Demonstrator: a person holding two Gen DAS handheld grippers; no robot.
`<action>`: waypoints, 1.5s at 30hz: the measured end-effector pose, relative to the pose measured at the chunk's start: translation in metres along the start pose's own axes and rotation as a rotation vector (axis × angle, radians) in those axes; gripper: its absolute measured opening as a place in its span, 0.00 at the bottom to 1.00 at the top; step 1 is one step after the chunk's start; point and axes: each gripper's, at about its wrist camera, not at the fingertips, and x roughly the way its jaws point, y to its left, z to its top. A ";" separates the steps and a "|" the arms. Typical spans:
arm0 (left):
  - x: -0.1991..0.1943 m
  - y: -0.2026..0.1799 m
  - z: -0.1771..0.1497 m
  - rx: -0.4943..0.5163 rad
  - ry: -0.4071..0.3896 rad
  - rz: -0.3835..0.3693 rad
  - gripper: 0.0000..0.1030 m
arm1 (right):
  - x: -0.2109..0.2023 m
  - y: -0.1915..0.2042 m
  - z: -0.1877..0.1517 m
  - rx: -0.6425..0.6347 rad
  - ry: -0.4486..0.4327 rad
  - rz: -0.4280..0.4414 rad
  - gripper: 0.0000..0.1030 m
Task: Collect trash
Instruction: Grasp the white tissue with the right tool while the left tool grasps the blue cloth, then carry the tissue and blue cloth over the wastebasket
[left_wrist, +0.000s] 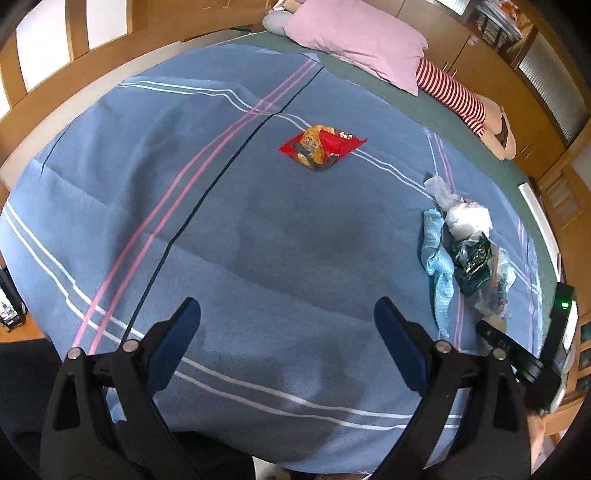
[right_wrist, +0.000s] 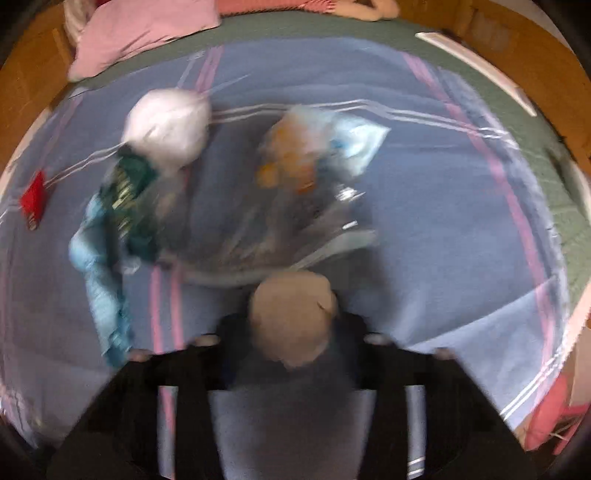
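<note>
Blue fleece blanket (left_wrist: 258, 229), napped and soft, with pink and white stripes, covers the bed beneath both grippers.

Left gripper (left_wrist: 288, 328): jaws spread wide, nothing between the navy pads (left_wrist: 173, 343). Well ahead of its tips lies a red snack wrapper (left_wrist: 321, 147) — flat, glossy, creased into a rough diamond. Ahead and to its right sits a loose trash pile (left_wrist: 461, 251): a crumpled white tissue wad, a limp pale-blue plastic strip, a dark green foil wrapper and clear film, all touching. Far ahead, a pink pillow (left_wrist: 354, 40) rests on a green sheet; a red-and-white striped soft item beside it is partly covered by the pillow.

Right gripper (right_wrist: 295, 332): the view is heavily motion-blurred. Jaws are drawn close around a rounded tan object (right_wrist: 291, 321); its material cannot be made out. Just ahead of the tips lies a clear plastic bag (right_wrist: 314, 177) with orange and blue contents — outlines smeared. Ahead to the left, the same tissue wad and green wrapper appear.
</note>
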 end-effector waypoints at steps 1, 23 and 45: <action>0.000 -0.004 -0.001 0.018 -0.007 0.005 0.92 | -0.003 0.004 -0.004 -0.013 0.008 0.052 0.23; 0.100 -0.169 0.025 0.465 0.051 0.017 0.91 | -0.143 -0.114 -0.170 0.241 -0.111 0.293 0.26; -0.034 -0.088 -0.047 0.360 -0.132 -0.293 0.34 | -0.205 -0.099 -0.194 0.175 -0.263 0.331 0.26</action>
